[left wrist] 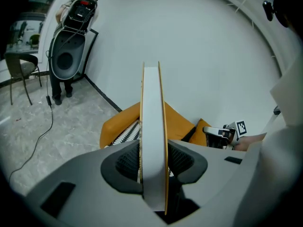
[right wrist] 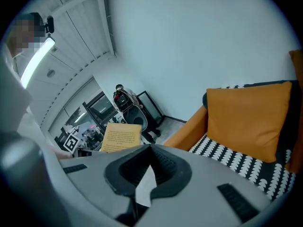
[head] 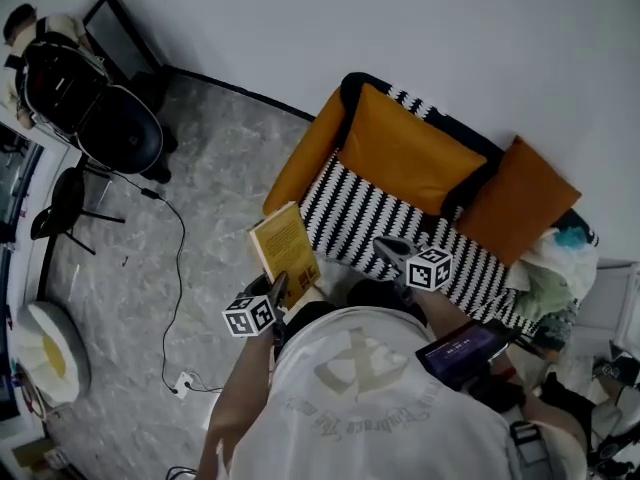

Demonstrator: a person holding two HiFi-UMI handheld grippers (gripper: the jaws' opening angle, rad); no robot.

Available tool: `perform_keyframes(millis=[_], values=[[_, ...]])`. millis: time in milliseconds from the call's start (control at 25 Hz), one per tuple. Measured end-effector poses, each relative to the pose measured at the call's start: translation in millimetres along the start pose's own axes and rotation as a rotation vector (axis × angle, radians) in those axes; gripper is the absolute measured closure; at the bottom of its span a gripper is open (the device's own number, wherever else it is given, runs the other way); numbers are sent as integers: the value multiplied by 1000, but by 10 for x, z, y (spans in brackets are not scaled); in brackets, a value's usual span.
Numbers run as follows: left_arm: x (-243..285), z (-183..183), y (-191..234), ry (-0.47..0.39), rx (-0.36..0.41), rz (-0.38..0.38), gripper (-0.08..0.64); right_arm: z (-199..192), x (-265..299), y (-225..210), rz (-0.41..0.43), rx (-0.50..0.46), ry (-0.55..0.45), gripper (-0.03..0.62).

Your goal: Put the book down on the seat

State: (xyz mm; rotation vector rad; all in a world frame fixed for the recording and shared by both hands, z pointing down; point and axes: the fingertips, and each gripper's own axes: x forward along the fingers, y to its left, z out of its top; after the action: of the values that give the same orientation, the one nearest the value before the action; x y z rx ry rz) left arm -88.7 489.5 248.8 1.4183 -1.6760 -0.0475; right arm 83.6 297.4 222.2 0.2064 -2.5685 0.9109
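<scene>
Person stands at the front of a sofa, one hand-held gripper in each hand.

Left gripper (head: 279,290): clamped on the book (head: 285,251). In the left gripper view both pads press the covers near the lower end and the pale page edge runs straight up between them. The book is yellow, held upright and edge-on. It hangs in the air off the front left corner of the seat (head: 352,215), close to the orange armrest (head: 303,165). It is not touching the seat.

Right gripper (head: 384,246): jaws drawn together at the tips and gripping nothing I can name. A pale sliver shows low in the gap, but I cannot tell what it is. This gripper hovers over the striped seat.

Step in hand, as I judge it: carry the book over the seat and set it down.

How to do it well:
- Swing the book in past the armrest before lowering, so that no corner catches the orange arm.
- Roll the wrist so that one cover faces down. Set down on edge, the book would likely tip on the soft seat.
- Aim for the open striped stretch in front of the back cushion (head: 408,154), away from the bags (head: 553,268) heaped at the far right end.
- Move the right gripper aside, since it hangs over the landing spot.
- Lower until the cover lies flat on the fabric, then let the jaws go and draw straight back along the cover.
</scene>
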Motion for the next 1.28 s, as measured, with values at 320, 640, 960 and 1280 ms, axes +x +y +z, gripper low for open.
perform_keyframes(millis=[320, 640, 960, 1280], values=[[350, 27, -12, 94, 42, -34, 407, -60, -100, -286, -74, 75, -29, 577], [742, 247, -108, 164, 69, -2, 407, 70, 74, -752, -73, 156, -34, 577], [1130, 733, -73, 200, 117, 32, 407, 488, 532, -1040, -29, 109, 9, 577], [1541, 996, -122, 278, 177, 65, 407, 587, 791, -1348, -6, 164, 45, 577]])
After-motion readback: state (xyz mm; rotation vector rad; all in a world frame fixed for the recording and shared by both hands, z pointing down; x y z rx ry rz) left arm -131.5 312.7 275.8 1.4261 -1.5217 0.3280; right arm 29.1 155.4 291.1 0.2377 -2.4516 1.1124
